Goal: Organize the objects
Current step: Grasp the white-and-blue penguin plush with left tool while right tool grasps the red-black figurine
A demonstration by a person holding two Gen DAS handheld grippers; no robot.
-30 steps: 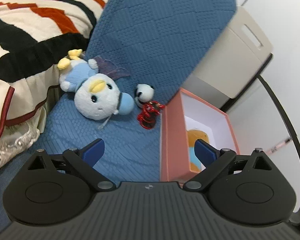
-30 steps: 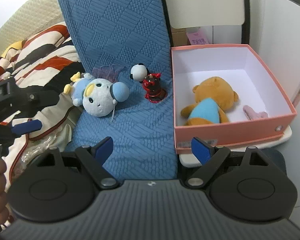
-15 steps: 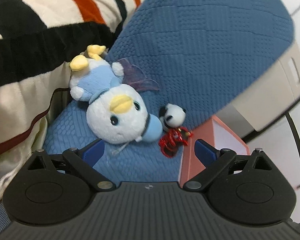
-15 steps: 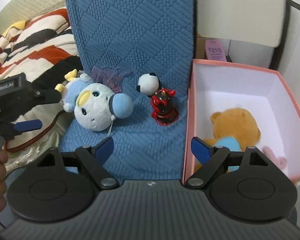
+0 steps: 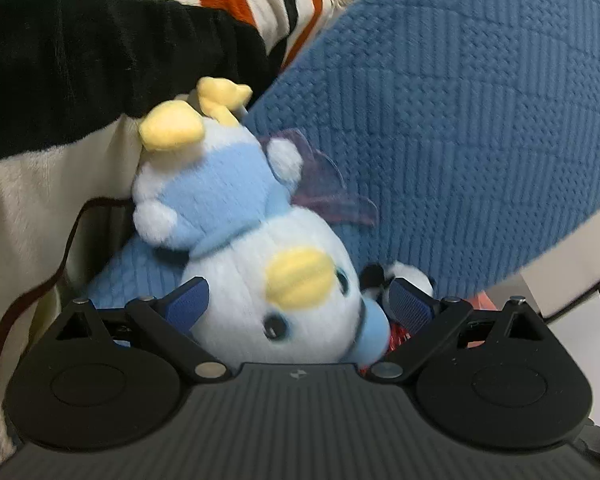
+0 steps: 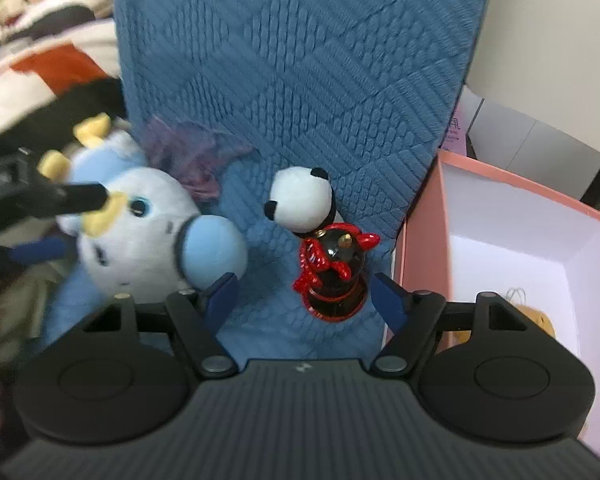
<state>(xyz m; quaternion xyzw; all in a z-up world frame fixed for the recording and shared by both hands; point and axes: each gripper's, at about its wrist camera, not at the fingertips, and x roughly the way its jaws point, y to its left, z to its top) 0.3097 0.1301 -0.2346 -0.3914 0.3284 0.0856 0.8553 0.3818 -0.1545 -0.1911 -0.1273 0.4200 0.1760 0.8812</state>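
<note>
Blue quilted cushion (image 6: pixel 292 60) | striped blanket (image 5: pixel 80 60) beside; pink box (image 6: pixel 420 264) right — plush penguin (image 5: pixel 260 264)

Bright, even indoor light, soft shadows, fisheye-curved edges, motion blur at left of right-wrist view

A blue quilted textured cushion (image 6: pixel 300 80) was seen propped upright. A fleecy blanket striped in cream, black and orange (image 5: pixel 80 80) was draped beside it. Pale wall panels (image 6: pixel 560 40) were seen behind.
</note>
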